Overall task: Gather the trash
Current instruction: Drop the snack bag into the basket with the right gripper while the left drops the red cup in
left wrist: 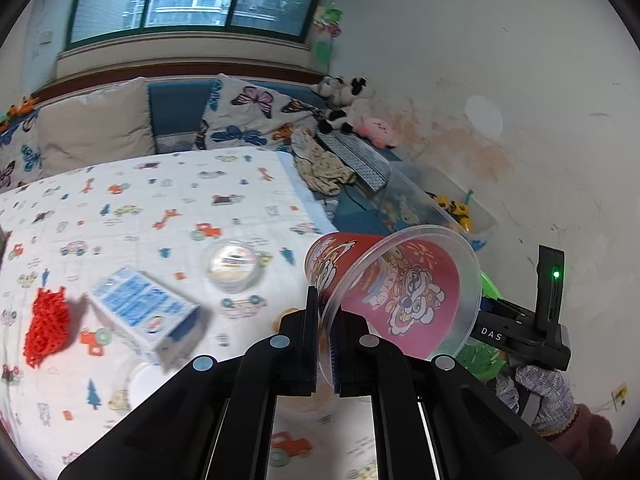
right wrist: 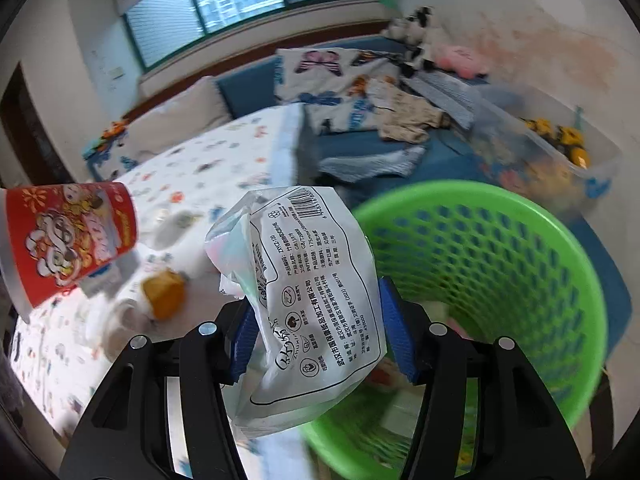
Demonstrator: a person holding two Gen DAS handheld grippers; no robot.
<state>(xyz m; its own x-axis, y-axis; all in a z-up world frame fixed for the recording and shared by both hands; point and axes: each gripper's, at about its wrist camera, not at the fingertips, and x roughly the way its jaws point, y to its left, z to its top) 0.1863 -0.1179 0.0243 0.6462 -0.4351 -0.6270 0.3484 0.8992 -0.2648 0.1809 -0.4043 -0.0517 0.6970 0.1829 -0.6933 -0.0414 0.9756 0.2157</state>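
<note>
**Both Fingers Loaded, Basket in Reach**

Left gripper (left wrist: 326, 344) fingers are clamped on the rim of the cup (left wrist: 394, 288), holding it tilted above the bed (left wrist: 168, 208). Right gripper (right wrist: 318, 332) fingers bracket the wrapper (right wrist: 312, 304), pads against its sides, just beside the basket (right wrist: 532, 280), apparently for a drop. A carton (left wrist: 144, 312) and net (left wrist: 46, 326) remain on the bed.
</note>
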